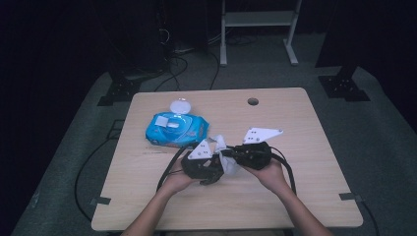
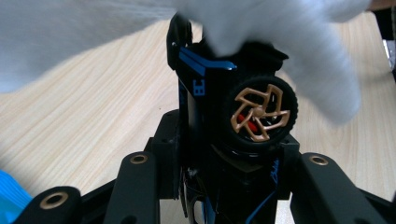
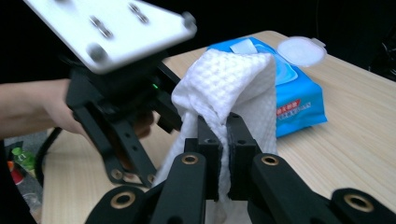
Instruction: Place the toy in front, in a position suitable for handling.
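- The toy car [image 2: 233, 116] sits clamped between the jaws of your left gripper [image 2: 224, 154], nose up in the left gripper view: a black body with blue trim and a black wheel [image 2: 259, 113] with gold spokes facing the camera.
- From above, that car is near the middle of the table [image 1: 305, 128], toward the near edge, hidden under your left gripper [image 1: 204, 164].
- A white wipe [image 3: 229, 88] drapes over the top of the car; in the left gripper view it shows as a blurred white sheet [image 2: 303, 56] covering the car's upper end.
- Your right gripper [image 3: 223, 154] has its jaws pressed together on a fold of the wipe, the waffle-textured cloth bunching above the pads and hanging below them.
- From above, your right gripper [image 1: 255, 155] is just right of the left one, with the wipe [image 1: 223, 155] between them.
- Your hands hold both grippers from the near side, cables trailing beside them.
- A blue wipes pack [image 1: 176, 129] lies flat to the far left of the grippers, its round white lid [image 1: 180, 106] flipped open on the far side.
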